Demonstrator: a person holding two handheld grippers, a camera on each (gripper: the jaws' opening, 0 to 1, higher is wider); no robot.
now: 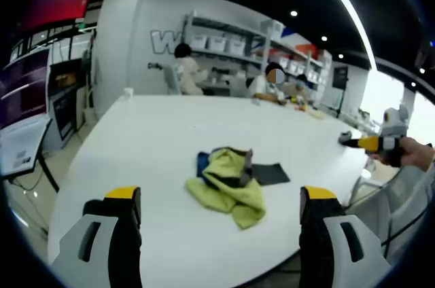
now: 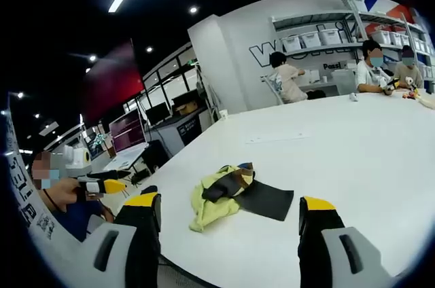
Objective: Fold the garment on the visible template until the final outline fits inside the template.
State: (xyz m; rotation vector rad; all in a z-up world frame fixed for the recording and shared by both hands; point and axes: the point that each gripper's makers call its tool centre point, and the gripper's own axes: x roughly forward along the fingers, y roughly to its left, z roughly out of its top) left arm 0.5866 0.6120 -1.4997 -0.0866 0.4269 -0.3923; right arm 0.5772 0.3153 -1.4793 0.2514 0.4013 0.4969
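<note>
White table (image 1: 156, 145) carries the crumpled garment (image 1: 228, 186) atop the dark template (image 1: 270, 174) at twelve o'clock; left gripper (image 1: 221, 220) and right gripper (image 2: 228, 227) hover wide-jawed, empty, ready to start.

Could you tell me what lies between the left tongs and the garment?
Bare white table; the left gripper view shows nothing between the left tongs, which are open, and the crumpled yellow-green garment.

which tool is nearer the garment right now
Hard to say; neither is clearly nearer. Both tools, left and right, sit open at the table edge, apart from the crumpled yellow-green garment, which lies ahead between each one's jaws.
</note>
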